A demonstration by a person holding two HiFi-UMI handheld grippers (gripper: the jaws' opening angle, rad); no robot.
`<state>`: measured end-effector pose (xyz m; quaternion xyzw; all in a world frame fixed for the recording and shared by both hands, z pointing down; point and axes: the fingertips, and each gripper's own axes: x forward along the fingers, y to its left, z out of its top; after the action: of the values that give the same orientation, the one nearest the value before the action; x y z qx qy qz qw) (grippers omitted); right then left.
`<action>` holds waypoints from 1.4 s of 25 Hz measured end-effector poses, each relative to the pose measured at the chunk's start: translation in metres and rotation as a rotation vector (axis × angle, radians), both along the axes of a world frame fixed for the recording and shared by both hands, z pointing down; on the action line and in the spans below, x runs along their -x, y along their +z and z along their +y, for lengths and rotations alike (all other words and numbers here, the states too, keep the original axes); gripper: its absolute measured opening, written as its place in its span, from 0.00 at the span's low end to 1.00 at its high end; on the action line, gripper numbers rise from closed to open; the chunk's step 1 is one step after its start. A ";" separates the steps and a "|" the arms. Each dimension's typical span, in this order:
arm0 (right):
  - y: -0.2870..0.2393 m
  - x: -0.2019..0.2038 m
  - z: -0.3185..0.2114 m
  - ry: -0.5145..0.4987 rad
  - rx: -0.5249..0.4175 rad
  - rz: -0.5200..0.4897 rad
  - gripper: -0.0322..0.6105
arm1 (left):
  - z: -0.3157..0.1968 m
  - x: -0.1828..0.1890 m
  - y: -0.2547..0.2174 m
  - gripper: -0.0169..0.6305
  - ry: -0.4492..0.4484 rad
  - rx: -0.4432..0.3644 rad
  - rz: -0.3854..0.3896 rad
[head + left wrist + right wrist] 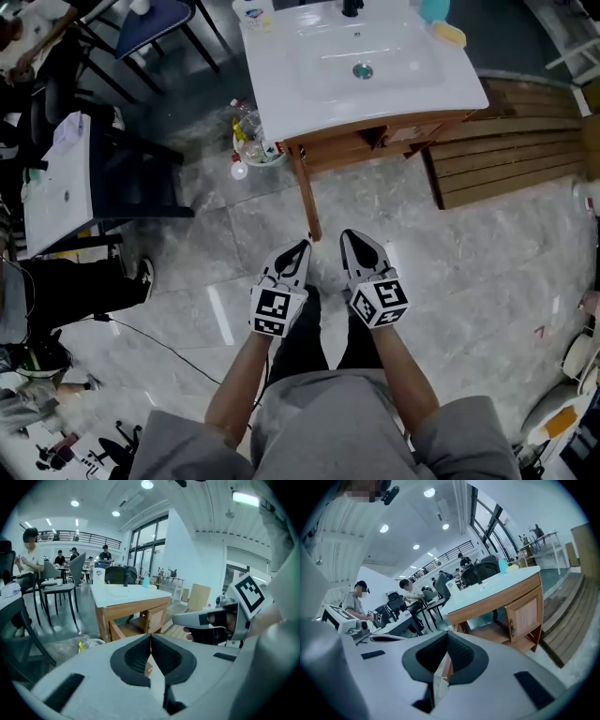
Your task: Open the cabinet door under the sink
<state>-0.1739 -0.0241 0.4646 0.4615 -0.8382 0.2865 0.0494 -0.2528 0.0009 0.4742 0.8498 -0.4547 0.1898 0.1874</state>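
The wooden cabinet (375, 141) under the white sink (361, 66) stands ahead of me at the top of the head view. Its left door (306, 197) is swung out toward me, edge-on. The right door (526, 616), with a metal handle, covers its half, and the bare inner shelf (490, 632) shows beside it. My left gripper (294, 255) and right gripper (359, 244) hang side by side above the floor, short of the open door and touching nothing. Both are shut, the jaws meeting with nothing between them. The cabinet (136, 616) also shows beyond the left jaws.
Plastic bottles and a bowl (248, 141) lie on the floor left of the cabinet. Wooden boards (506, 150) lie to its right. A white table (61, 183) and chairs (150, 23) stand at the left with seated people. A cable (159, 342) crosses the tiled floor.
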 end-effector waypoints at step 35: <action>-0.284 -0.016 -0.021 -0.086 -0.491 0.044 0.06 | -0.044 -0.054 -0.297 0.04 -0.066 -0.471 0.149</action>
<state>-0.1576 -0.0446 0.1805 0.4299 -0.9002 0.0615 -0.0338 -0.1986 -0.0436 0.1769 0.8664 -0.4988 0.0089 0.0232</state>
